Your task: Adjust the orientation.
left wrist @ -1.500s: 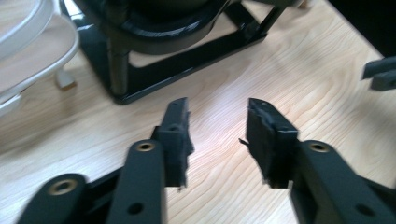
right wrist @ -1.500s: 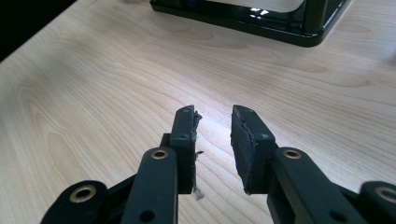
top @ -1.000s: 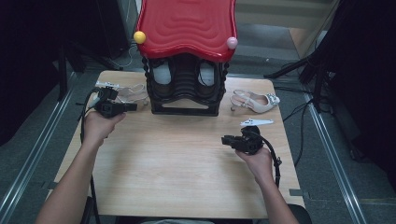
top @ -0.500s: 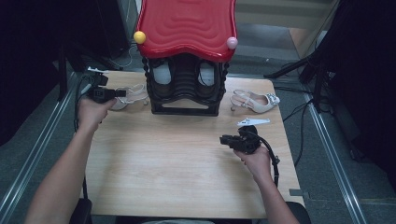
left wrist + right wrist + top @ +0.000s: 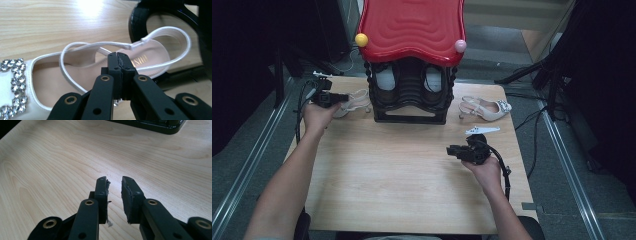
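Pale wood forms the bench [image 5: 412,175], on which a black shoe rack [image 5: 410,102] with a red wavy top [image 5: 412,25] is set at the middle of the far edge. A white slingback sandal [image 5: 354,101] is laid just beside the rack's left side, near the far left corner of the bench. The left gripper [image 5: 343,98] is held over this sandal by the person's left hand [image 5: 318,115]. In the left gripper view the jaws are seen pressed together, tip against tip, above the sandal's insole [image 5: 82,75]; the thin white heel strap [image 5: 100,46] is looped behind the tips, and a jewelled buckle [image 5: 11,82] is seen at the toe. Whether anything of the sandal is pinched between the tips cannot be told, as the contact point is hidden. A second white sandal [image 5: 484,107] is laid by the rack's right side, near the far right corner. The right gripper [image 5: 452,149] is held low by the right hand [image 5: 484,170] toward the right edge of the bench. Its jaws have just been opening; a narrow gap with nothing in it is seen between them above bare wood [image 5: 62,157] in the right gripper view.
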